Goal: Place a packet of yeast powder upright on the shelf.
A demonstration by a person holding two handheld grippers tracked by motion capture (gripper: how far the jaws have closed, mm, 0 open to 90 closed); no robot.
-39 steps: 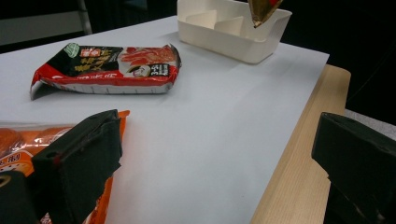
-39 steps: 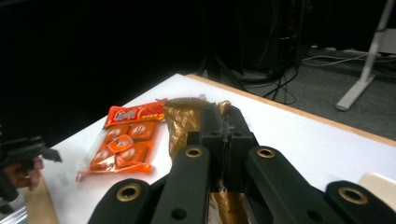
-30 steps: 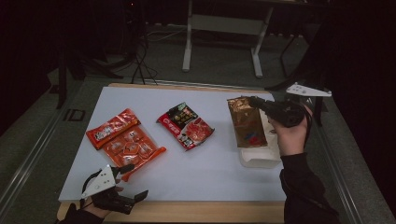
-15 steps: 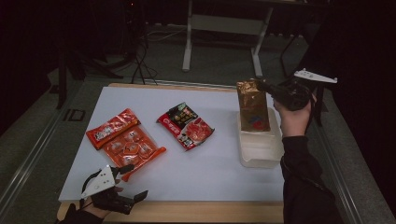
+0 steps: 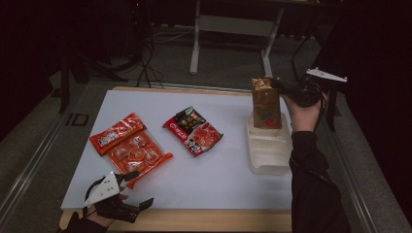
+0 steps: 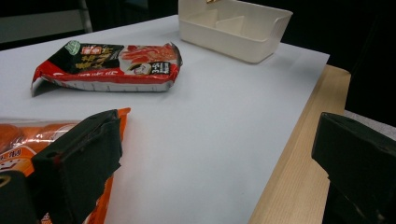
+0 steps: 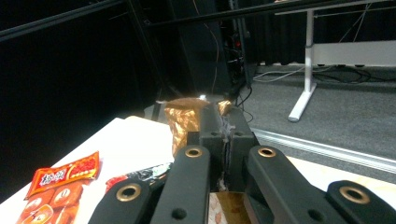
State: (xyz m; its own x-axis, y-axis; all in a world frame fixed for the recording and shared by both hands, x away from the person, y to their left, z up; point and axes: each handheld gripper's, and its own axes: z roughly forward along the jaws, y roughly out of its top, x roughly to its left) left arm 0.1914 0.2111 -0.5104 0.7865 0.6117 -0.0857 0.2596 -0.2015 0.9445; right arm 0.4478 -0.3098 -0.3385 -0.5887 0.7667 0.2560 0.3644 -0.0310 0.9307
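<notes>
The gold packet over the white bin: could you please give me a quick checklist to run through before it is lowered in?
1. Right gripper shut on the gold packet: ok.
2. Packet upright above the white bin: ok.
3. Bin's near compartments free: ok; the far end, behind the packet: cannot tell.
4. Left gripper open at the table's near edge, away from the bin: ok.
5. Red-and-black packet clear of the bin: ok.

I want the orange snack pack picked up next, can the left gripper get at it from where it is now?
Probably yes. The left gripper sits open at the table's near edge, right beside the orange snack pack, with nothing lying between them.
</notes>
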